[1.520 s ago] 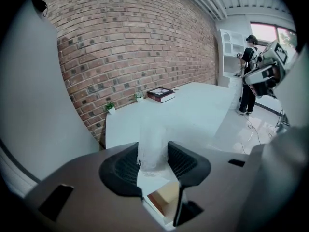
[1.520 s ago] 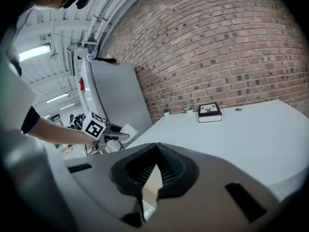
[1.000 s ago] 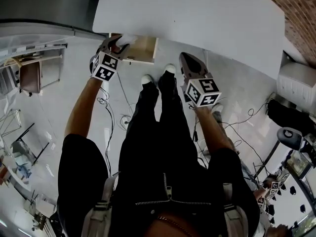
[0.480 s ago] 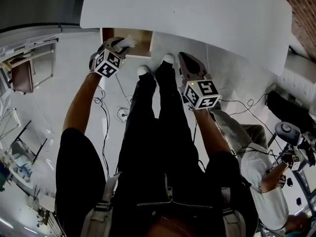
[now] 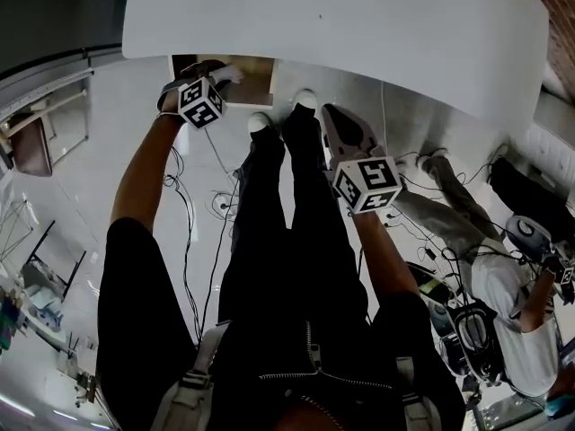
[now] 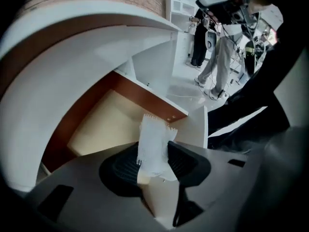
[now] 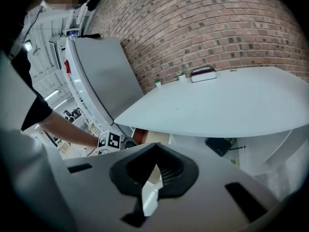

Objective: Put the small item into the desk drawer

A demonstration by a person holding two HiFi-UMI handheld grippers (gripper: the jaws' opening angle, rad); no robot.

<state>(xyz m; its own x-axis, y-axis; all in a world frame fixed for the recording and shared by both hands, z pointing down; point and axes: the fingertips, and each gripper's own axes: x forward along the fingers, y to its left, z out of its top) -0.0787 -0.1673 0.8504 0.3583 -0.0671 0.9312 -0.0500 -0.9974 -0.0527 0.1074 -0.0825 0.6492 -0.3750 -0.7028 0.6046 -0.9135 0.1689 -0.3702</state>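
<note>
Packet [image 6: 153, 141] pinched in L claw [image 5: 216, 70], now lower over open drawer [image 6: 101, 124] (R claw [image 7: 155, 148] closed, empty).

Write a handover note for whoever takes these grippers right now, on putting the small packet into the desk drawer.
Left gripper: jaws shut on the small white packet, pointing down over the open drawer under the desk.
Right gripper: jaws together, nothing between them, held apart from the drawer, to its right in the head view.
Done: drawer open, packet gripped and brought above it.
Left: lower the packet into the drawer and release it; the drawer probably wants closing afterwards.
</note>
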